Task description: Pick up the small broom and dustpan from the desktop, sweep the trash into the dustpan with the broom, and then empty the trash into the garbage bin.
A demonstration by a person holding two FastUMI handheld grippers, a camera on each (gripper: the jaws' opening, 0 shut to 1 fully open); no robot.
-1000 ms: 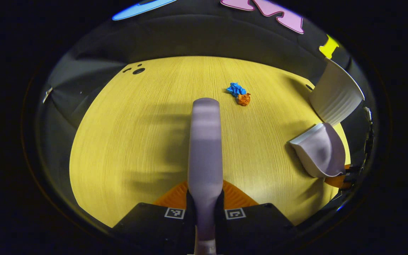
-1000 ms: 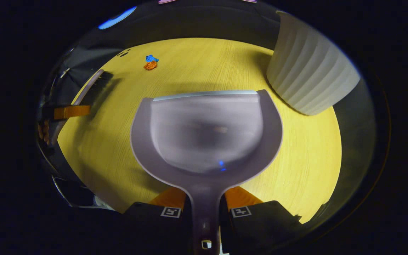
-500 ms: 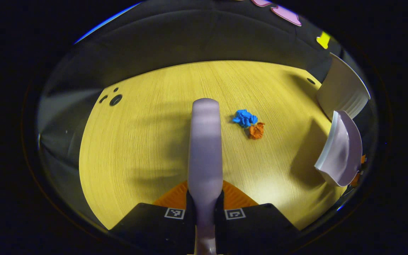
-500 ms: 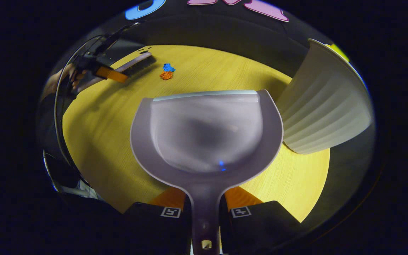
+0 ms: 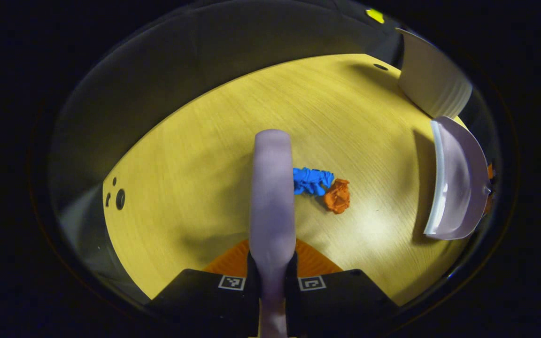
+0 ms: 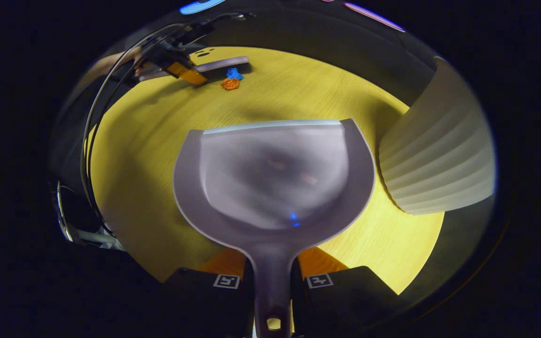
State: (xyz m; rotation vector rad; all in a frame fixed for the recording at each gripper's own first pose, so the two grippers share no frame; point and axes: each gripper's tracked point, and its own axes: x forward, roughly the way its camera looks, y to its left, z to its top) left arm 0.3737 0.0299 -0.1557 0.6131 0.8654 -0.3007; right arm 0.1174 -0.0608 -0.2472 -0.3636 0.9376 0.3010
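In the left gripper view, the left tongs (image 5: 272, 267) are clenched on the handle of the small broom (image 5: 272, 188), with one finger pressing on each side of it. The pale lilac back of the broom runs straight forward from the tongs over the yellow wooden desk (image 5: 195, 155). Just to the right of the broom head lies the trash: a crumpled blue paper (image 5: 313, 180), which touches the side of the broom or is very close to it, and a crumpled orange paper (image 5: 337, 196) just beside the blue one. Farther to the right, near the edge of the desk, the dustpan (image 5: 456, 180) shows on its side, with its open mouth turned toward the trash. Behind the dustpan stands the white ribbed garbage bin (image 5: 432, 82). In the right gripper view, the right tongs (image 6: 273, 277) are closed tight on the handle of the dustpan (image 6: 275, 178), and the pan is held forward above the desk (image 6: 134, 150), with its front lip toward the trash. The garbage bin (image 6: 439, 159) stands just to the right of the pan. Far across the desk, the blue paper (image 6: 234, 73) and the orange paper (image 6: 229, 84) lie close together, beside the broom (image 6: 219, 63) that the left tongs (image 6: 190, 75) hold there.
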